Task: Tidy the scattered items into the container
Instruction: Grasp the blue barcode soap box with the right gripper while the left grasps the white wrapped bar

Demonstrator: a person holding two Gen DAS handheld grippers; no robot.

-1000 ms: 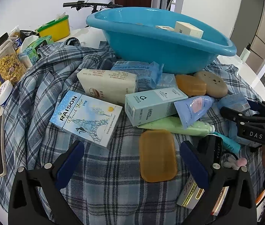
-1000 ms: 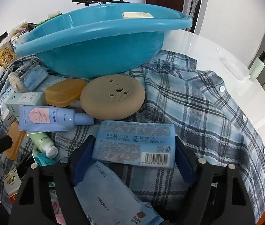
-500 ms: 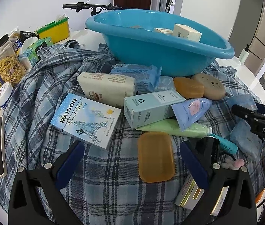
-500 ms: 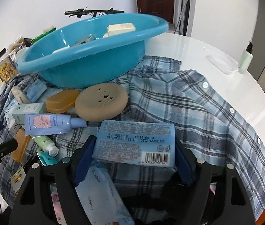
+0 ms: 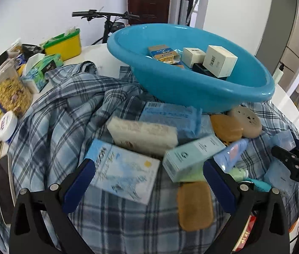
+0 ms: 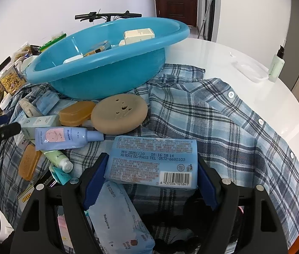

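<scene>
Carrying wipes to the basin

My right gripper clamps the wipes pack; left gripper gapes empty; next, clear the blue basin rim.

basin on shirt | boxes in basin | disc, tube before basin | wipes pack before disc

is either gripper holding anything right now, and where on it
The right gripper holds the blue wipes pack, clamped across its two short ends, barcode side facing the camera. The left gripper is open and holds nothing.
</scene>
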